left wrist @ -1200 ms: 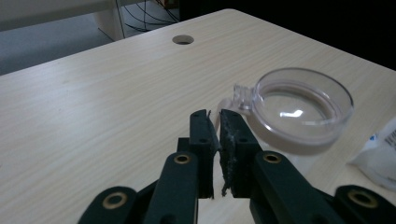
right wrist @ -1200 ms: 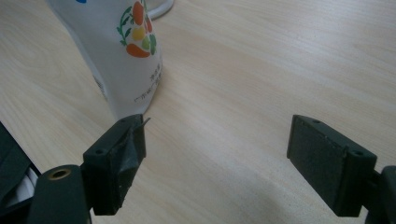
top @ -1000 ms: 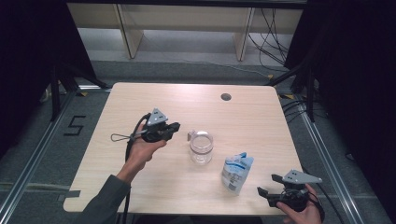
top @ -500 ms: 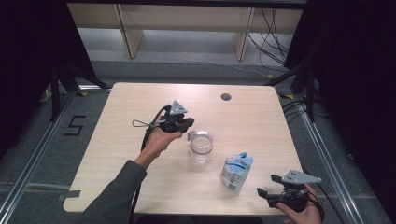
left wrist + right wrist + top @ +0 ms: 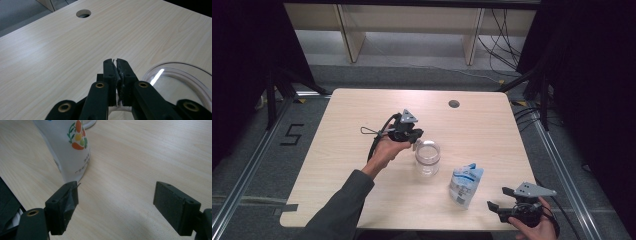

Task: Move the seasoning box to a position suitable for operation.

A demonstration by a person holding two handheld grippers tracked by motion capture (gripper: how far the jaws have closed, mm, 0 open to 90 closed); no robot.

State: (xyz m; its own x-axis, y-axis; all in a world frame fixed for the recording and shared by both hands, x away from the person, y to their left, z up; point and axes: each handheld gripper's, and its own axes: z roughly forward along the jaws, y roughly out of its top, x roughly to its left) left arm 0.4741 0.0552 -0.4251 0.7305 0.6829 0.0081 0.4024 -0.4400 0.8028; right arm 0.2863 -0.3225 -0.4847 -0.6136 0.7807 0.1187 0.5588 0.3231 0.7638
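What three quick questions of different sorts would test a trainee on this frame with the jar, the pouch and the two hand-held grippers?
1. True or false: the left hand-held gripper has its jaws shut with nothing between them.
2. Multiple choice: the clear jar is A) lying on its side, B) standing upright with no lid, C) held by the right hand-held gripper.
3. Fill in: the right hand-held gripper's jaws stand ____, just beside the white pouch.

Key: 1 true. 2 B. 3 open. The left gripper view shows the pads pressed together beside the jar's rim; the right gripper view shows a wide gap between the jaws, with the pouch standing next to one of them on the table.
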